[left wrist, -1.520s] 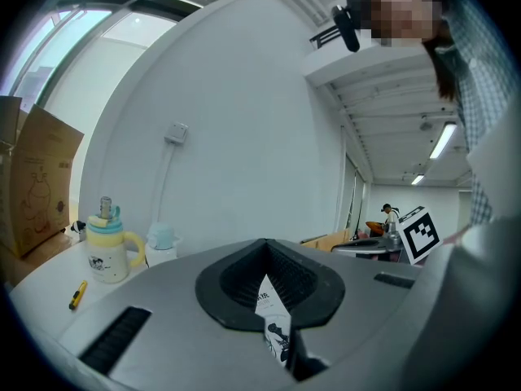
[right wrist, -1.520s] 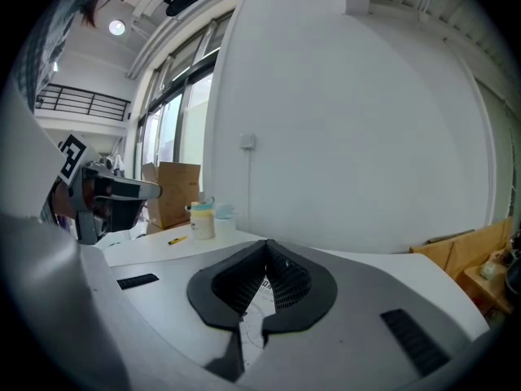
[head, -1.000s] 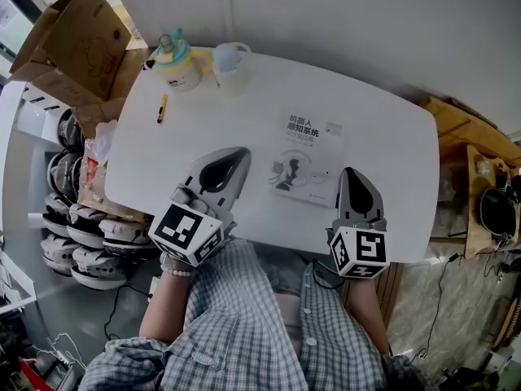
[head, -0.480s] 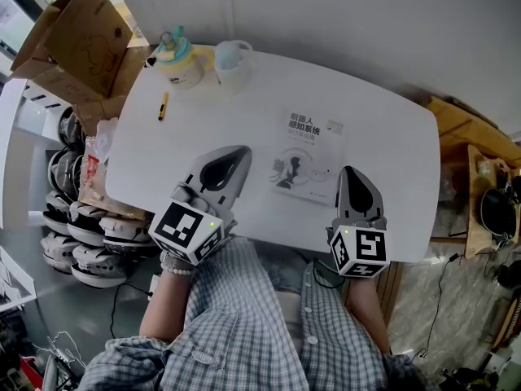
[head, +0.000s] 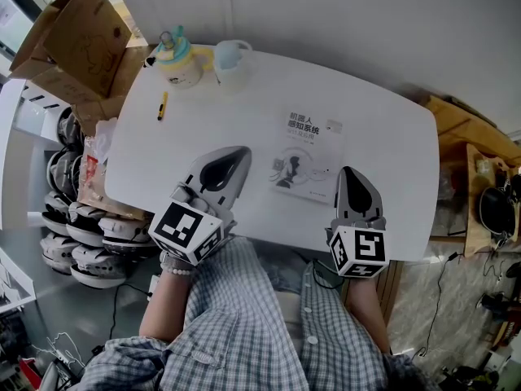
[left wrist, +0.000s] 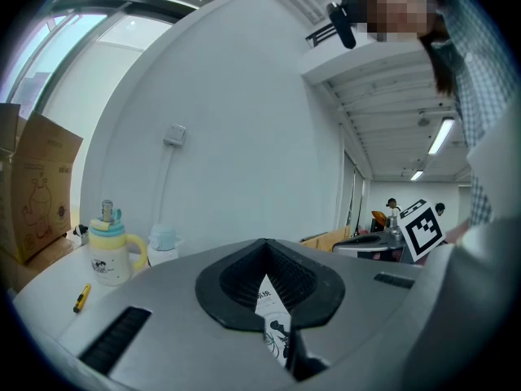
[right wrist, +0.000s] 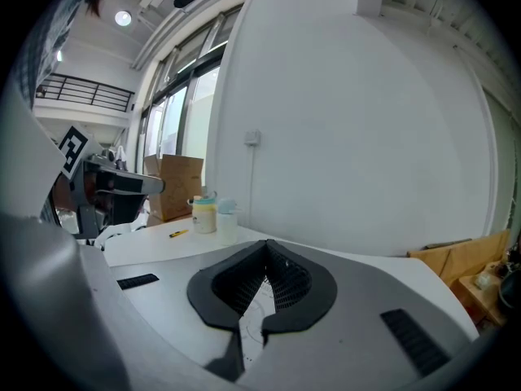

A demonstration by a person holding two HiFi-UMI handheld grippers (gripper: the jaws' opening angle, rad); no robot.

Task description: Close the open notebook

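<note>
So, notebook [head: 306, 157]: lies flat on the white counter [head: 383, 129], printed cover up; to my eye it is already closed
Handling: a thin paperback, probably light and floppy, and likely to slide on the smooth top; the free long edge is the best hold
Left tongs [head: 238, 154]: jaws together, empty, just left of the notebook
Right tongs [head: 350, 177]: jaws together, empty, near its right corner
</note>
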